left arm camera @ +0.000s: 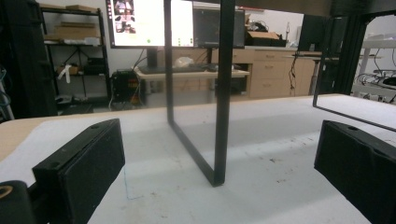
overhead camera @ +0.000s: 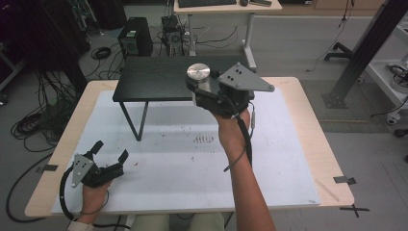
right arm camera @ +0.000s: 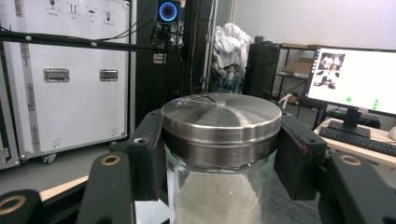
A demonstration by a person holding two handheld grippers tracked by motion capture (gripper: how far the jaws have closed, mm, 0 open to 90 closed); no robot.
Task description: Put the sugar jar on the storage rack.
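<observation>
Glass jar (white grains inside), steel lid

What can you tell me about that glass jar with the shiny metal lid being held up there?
The clear glass jar with a round brushed-metal lid stands upright, its lid on. Inside sits a whitish grainy filling, though what it is I cannot tell. The right gripper holds it, its two black jaws pressing on opposite sides just below and against the lid's rim. In the high view the jar is lifted above the small black shelf-like stand, near its right end.
</observation>
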